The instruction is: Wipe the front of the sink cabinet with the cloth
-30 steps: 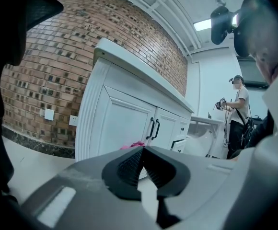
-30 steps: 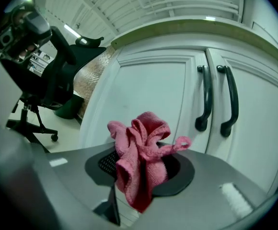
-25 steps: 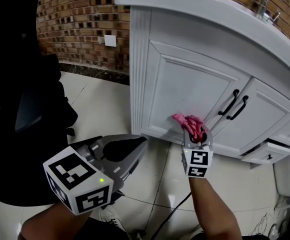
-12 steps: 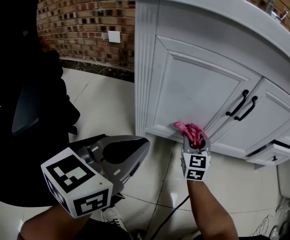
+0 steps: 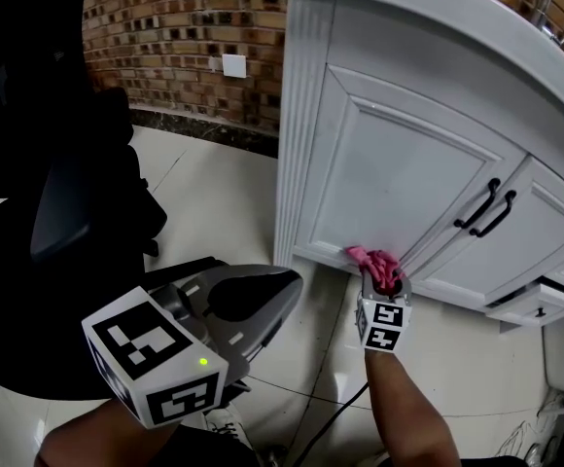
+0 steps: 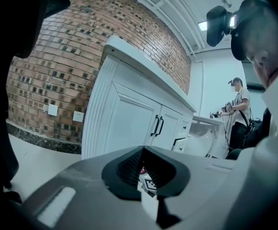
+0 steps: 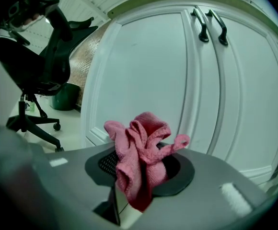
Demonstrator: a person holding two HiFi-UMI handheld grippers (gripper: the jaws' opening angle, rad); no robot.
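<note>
Right tongs point(image 5: 383, 280) around pink cloth point(image 5: 371, 258)

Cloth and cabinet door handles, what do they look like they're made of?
Pink cloth: soft textile, likely microfibre. A fine woven texture shows, and it bunches into limp folds. Door handles: probably metal with a black, fairly matte finish. They are thin rigid bars with only a faint sheen, though coated plastic cannot be ruled out.

Left gripper point(image 5: 280, 290) and right gripper point(image 5: 383, 285) are grey, each bearing a black-and-white marker cube point(image 5: 156, 358).
</note>
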